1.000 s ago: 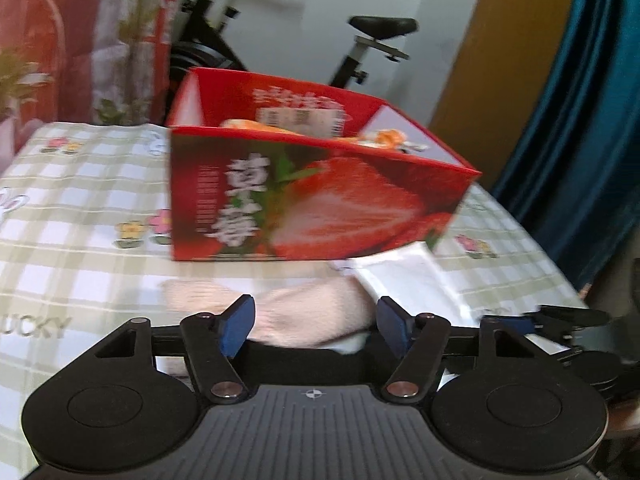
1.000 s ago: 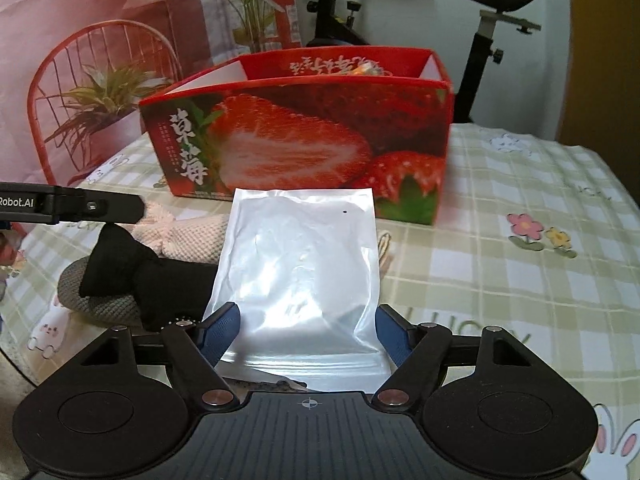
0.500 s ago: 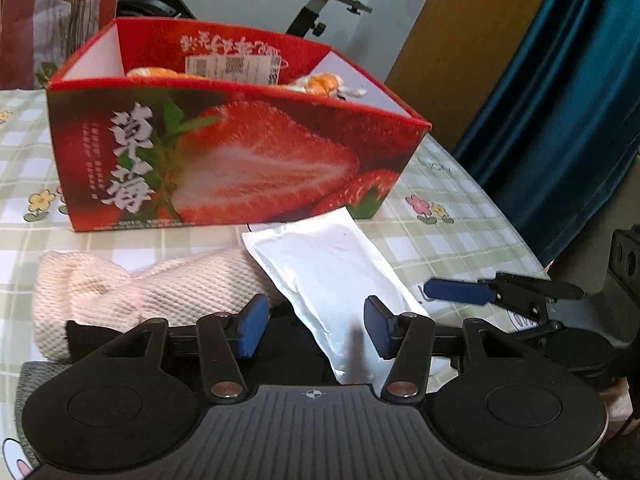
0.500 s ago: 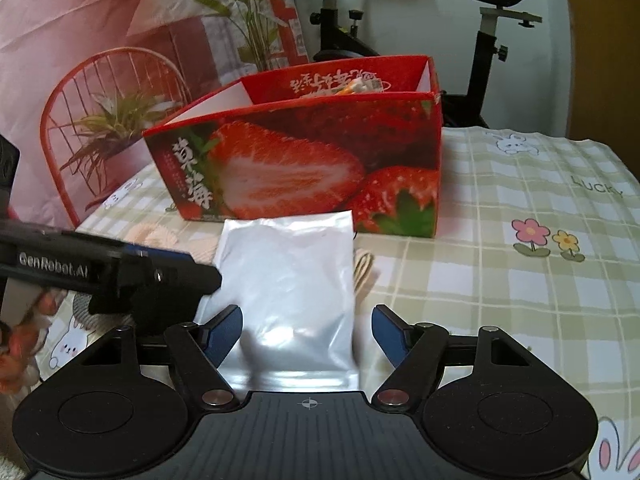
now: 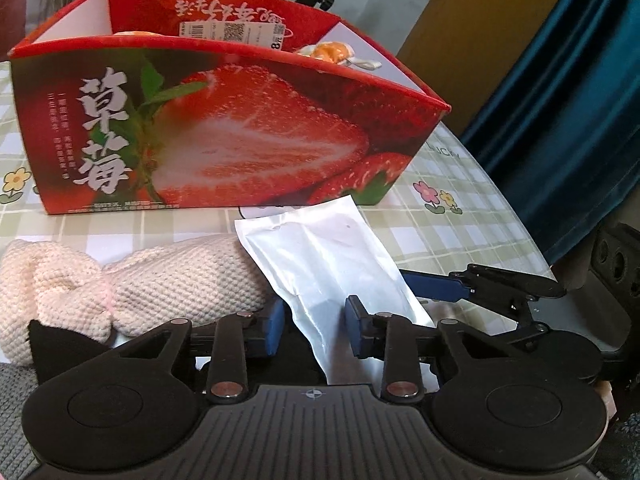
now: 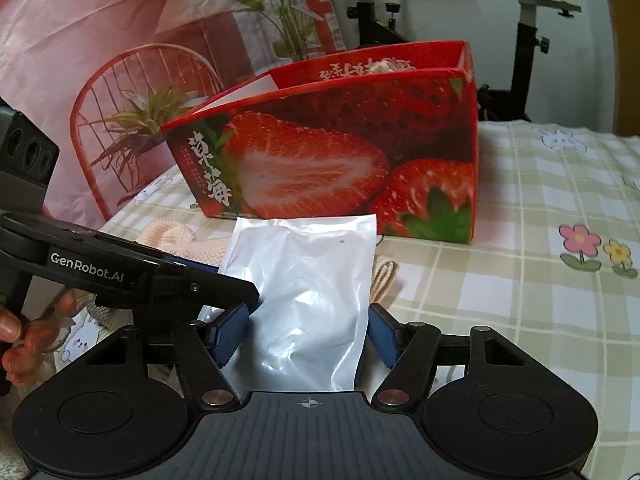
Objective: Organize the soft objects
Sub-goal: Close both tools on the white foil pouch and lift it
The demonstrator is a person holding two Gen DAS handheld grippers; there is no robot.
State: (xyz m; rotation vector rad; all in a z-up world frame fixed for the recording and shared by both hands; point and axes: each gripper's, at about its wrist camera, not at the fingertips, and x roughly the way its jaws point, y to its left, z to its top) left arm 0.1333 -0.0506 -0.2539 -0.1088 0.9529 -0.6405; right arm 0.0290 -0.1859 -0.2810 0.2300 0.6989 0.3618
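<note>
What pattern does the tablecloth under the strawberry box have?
The tablecloth is pale green-and-white check with small cartoon flowers, clearest in the right wrist view.

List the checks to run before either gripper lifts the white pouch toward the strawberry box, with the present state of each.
1. White pouch between the right gripper pads: ok; jaws closing, gaps remain on both sides.
2. Left gripper straddles the pouch's edge: ok; jaws closing, firm contact cannot tell.
3. Grippers clear of each other: not ok; the left one crosses just ahead of the right gripper's left finger.
4. Pouch free of the knitted cream item: not ok, the pouch overlaps it.
5. Strawberry box open on top: ok.
6. Room left inside the box: cannot tell; it already holds items.
</note>
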